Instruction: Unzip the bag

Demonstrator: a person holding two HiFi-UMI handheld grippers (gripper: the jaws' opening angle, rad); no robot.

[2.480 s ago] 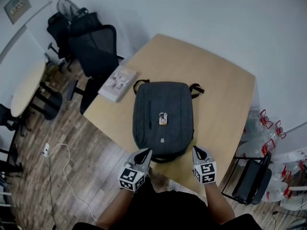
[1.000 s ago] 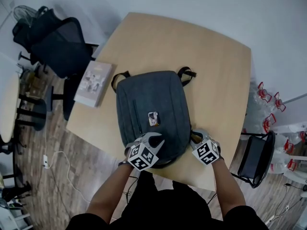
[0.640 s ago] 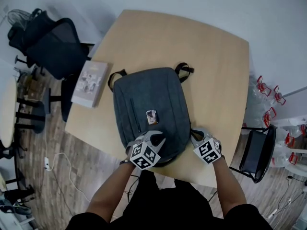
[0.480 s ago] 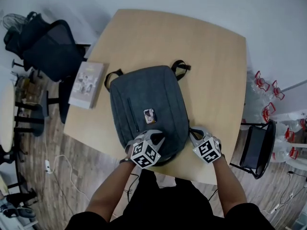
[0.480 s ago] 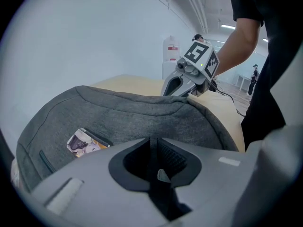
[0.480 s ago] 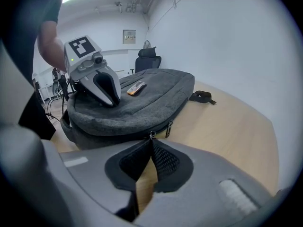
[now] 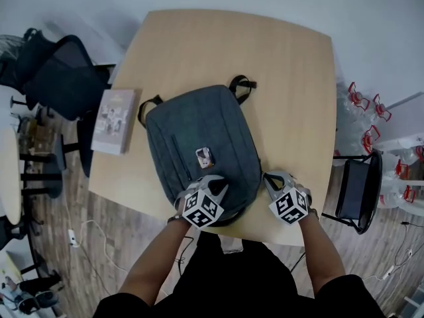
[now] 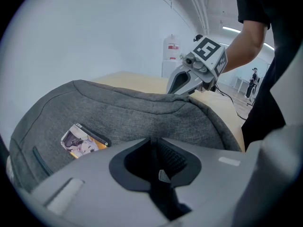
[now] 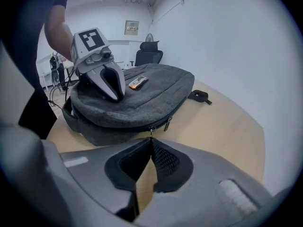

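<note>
A dark grey backpack (image 7: 199, 151) lies flat on the wooden table (image 7: 291, 71), straps at the far end. My left gripper (image 7: 217, 180) rests on the bag's near end, its jaws pinching the grey fabric (image 8: 152, 141); the right gripper view shows it there too (image 9: 113, 91). My right gripper (image 7: 266, 176) is at the bag's near right side, shut on a metal zipper pull (image 9: 151, 130) at its tips (image 9: 151, 138). A second pull (image 9: 168, 123) hangs beside it. The zip looks closed. A small picture card (image 7: 204, 156) lies on the bag's front.
A book (image 7: 111, 120) lies at the table's left edge. Black office chairs (image 7: 56, 65) stand to the left, another chair (image 7: 354, 191) and red-handled water bottles (image 7: 361, 98) to the right. The person's arms reach in from the bottom.
Both grippers came forward from the table's near edge onto the bag. The left one settled on the bag's near end, the right one at its right side. The bag stayed put.
</note>
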